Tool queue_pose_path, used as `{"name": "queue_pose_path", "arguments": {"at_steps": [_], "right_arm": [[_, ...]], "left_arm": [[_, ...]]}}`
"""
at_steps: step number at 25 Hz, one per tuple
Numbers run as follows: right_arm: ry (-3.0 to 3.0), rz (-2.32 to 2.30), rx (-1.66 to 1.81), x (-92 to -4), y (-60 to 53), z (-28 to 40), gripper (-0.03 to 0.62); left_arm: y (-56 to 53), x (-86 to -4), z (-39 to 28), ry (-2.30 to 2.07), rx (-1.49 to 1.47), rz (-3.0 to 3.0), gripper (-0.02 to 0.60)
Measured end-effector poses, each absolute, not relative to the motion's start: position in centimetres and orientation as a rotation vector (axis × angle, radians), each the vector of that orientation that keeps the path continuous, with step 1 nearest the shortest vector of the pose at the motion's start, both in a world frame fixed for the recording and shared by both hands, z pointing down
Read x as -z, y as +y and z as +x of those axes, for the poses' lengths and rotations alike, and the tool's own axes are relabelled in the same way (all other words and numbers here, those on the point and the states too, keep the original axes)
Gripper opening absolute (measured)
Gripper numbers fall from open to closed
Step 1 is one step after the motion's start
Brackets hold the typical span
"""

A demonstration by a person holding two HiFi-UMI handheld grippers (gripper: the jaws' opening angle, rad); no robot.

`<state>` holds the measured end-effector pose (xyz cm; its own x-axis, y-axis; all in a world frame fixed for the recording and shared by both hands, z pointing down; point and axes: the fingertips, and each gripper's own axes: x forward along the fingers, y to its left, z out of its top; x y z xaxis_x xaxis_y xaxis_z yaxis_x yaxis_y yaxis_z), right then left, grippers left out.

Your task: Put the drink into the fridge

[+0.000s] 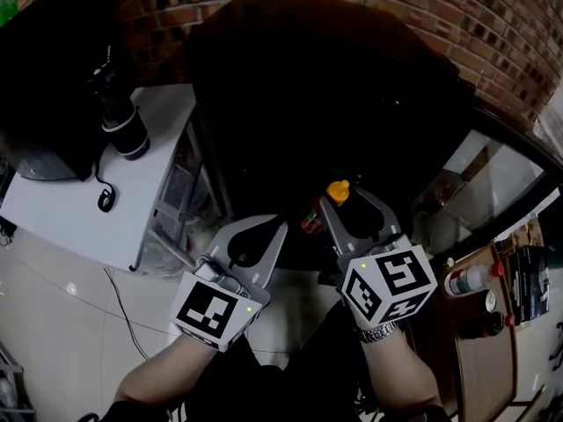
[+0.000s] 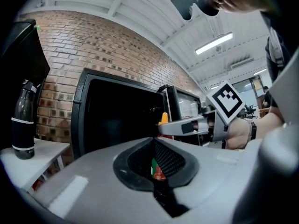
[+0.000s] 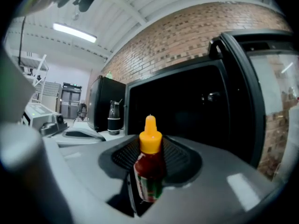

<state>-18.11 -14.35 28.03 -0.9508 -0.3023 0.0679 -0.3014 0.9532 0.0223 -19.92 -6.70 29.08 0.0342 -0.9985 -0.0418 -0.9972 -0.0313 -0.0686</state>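
Note:
The drink is a small red bottle with an orange cap (image 1: 338, 191) (image 3: 148, 169). It stands upright between the pads of my right gripper (image 1: 352, 202) (image 3: 150, 148), which is shut on it. The bottle is held in front of the dark open fridge (image 1: 308, 104) (image 3: 177, 106); its glass door (image 1: 493, 174) (image 3: 261, 92) stands open to the right. My left gripper (image 1: 266, 225) (image 2: 156, 158) hangs just left of the right one with its jaws together. A sliver of red and green shows in the slit between them. In the left gripper view the right gripper (image 2: 187, 125) and the orange cap (image 2: 163, 118) show before the fridge (image 2: 117, 111).
A white table (image 1: 79, 200) stands left of the fridge with a black flask (image 1: 123, 121) (image 2: 23, 125) and a black appliance (image 1: 44, 77) on it. A wooden shelf with small bottles (image 1: 471, 280) is at the right. A brick wall (image 1: 422, 7) runs behind.

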Motion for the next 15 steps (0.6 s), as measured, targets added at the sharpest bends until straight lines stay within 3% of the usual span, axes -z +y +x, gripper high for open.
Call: {"name": "queue_pose_path", "arguments": {"at_steps": [15], "right_arm": [[-3.020,0.364,0.032,-29.0,-18.1,-30.3,0.143]], "left_arm": [[-10.0,-28.6,-28.4,2.147,0.071,-2.144,0.005]]}}
